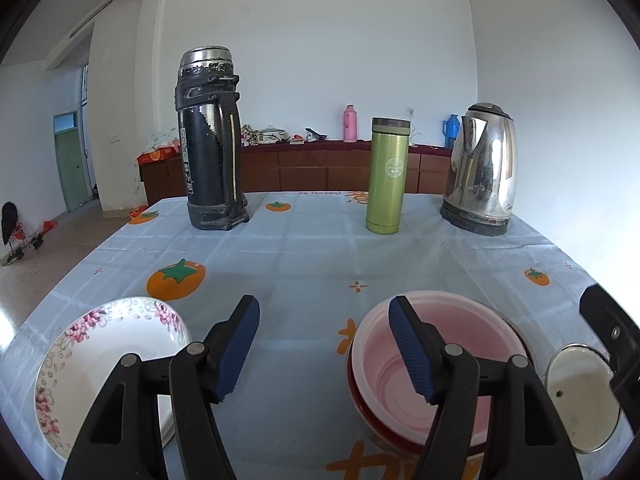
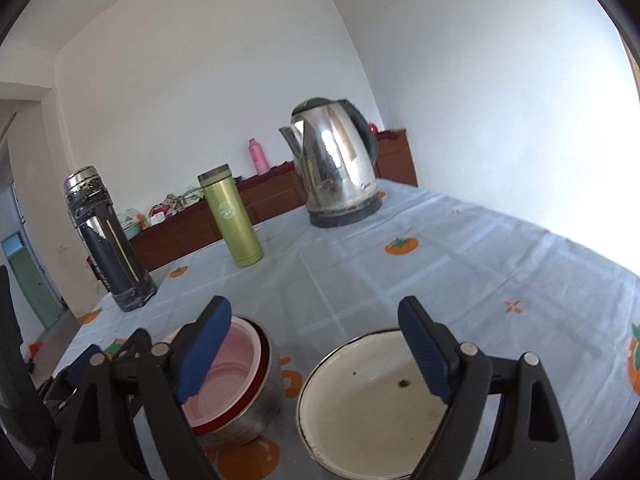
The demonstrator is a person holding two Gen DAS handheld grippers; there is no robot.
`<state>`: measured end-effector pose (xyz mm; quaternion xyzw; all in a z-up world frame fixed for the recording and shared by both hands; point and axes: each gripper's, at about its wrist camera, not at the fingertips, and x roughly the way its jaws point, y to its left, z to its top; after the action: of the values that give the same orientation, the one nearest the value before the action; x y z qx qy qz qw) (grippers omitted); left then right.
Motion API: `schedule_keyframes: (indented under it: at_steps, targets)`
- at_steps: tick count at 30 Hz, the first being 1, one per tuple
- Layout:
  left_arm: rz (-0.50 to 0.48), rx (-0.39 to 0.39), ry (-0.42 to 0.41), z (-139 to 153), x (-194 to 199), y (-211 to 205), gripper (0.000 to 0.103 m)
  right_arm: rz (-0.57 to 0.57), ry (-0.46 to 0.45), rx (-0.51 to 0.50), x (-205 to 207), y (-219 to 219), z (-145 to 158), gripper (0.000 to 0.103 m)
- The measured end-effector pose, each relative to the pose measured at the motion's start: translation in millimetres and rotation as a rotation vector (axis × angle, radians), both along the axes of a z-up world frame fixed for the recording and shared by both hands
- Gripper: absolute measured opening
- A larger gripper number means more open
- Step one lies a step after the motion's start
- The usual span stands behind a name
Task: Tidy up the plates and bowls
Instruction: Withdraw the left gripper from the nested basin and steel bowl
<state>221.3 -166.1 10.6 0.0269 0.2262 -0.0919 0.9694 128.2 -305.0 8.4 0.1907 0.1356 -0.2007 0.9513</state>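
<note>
Both hand-held grippers are hanging released and empty: left hand-held gripper [image 1: 324, 344] between floral plate [image 1: 100, 360] and nested pink bowl [image 1: 452, 360], right hand-held gripper [image 2: 316, 352] nearing the white enamel bowl [image 2: 368, 404] on the worktop [image 2: 400, 264]. Stacking likely comes next, needing a rim grasp.

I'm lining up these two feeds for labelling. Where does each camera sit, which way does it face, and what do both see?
Left wrist: rides the left tongs, facing across the table at the black flask; its open fingers show, floral plate at left.
Right wrist: rides the right tongs, over the white enamel bowl, facing the kettle; its open fingers show.
Shared: pink bowl, green thermos, flask, kettle, enamel bowl.
</note>
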Motion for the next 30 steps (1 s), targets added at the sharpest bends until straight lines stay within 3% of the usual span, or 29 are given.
schedule_keyframes:
  at_steps: [30]
  targets:
    - [-0.011, 0.035, -0.034, -3, -48, 6, 0.069, -0.074, -0.063, -0.145, -27, 19, 10, 0.088]
